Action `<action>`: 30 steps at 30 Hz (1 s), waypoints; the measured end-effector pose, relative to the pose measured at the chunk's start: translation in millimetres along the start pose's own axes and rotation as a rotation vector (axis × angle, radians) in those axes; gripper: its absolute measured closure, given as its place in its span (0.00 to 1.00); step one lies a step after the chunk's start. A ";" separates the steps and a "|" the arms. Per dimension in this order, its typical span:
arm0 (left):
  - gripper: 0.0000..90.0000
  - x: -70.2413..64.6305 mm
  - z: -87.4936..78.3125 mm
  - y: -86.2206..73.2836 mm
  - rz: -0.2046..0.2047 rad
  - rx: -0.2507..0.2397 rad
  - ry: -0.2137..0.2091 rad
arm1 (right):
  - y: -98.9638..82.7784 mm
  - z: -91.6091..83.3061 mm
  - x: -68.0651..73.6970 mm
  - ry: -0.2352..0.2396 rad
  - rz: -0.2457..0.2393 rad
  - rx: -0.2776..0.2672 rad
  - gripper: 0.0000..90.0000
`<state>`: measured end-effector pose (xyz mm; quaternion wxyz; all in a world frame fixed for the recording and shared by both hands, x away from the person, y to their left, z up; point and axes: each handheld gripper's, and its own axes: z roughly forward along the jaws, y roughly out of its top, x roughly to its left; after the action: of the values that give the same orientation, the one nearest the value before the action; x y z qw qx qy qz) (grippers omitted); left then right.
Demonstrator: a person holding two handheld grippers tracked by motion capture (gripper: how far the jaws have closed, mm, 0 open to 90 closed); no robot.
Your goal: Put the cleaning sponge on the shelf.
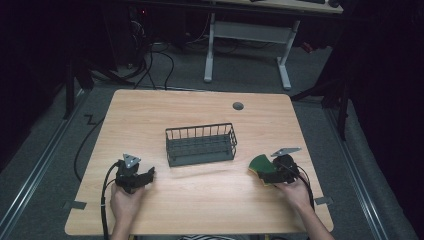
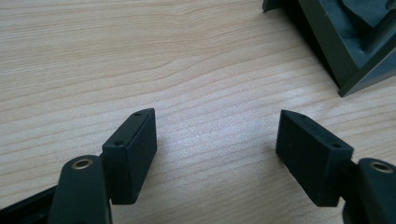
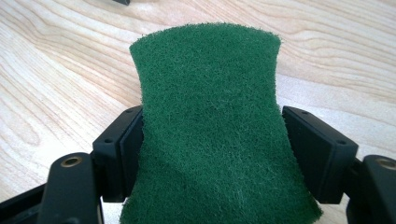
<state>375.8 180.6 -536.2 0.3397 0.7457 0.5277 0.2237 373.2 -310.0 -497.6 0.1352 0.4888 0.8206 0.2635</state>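
Room: dark, cables on the floor, another desk behind.
Surface point(image 1: 200, 200): pale wood, bare around the work.
Basket point(image 1: 201, 145): wire, mid-surface, empty.
Sponge point(image 3: 210, 121): at the surface's right; green scourer face, looked soft, light, squashy; best taken by its narrowed sides.
Right gripper point(image 3: 212, 149): fingers clamped on sponge's sides.
Left gripper point(image 2: 217, 149): fingers apart, holding nothing.

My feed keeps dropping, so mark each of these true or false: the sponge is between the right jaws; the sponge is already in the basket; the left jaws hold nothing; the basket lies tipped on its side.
1. The green sponge sits between the jaws of the right gripper: true, its sides are pinched in.
2. The sponge is in the wire basket: false, it is at the table's right side, apart from the basket.
3. The left gripper holds nothing: true, bare wood shows between its jaws.
4. The basket lies on its side: false, it stands upright, opening up.
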 end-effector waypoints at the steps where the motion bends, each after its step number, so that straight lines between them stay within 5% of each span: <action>1: 0.33 0.0 0.0 0.0 0.000 0.000 0.000 | 0.7 -1.4 -0.3 0.003 -0.002 -0.010 0.29; 14: 0.33 0.1 0.0 0.0 -0.001 -0.001 -0.001 | 17.2 -18.4 5.6 0.025 -0.035 -0.047 0.29; 19: 0.33 -0.5 0.0 0.0 0.008 0.002 0.001 | 23.2 -25.9 6.9 0.073 -0.016 -0.080 0.29; 30: 0.33 -0.5 -0.2 -0.2 0.008 0.002 0.001 | 53.4 -50.8 16.8 0.113 -0.067 -0.137 0.29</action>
<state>375.3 180.1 -536.3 0.3380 0.7479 0.5252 0.2247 379.7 -290.1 -425.0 0.1306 0.4349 0.8229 0.3415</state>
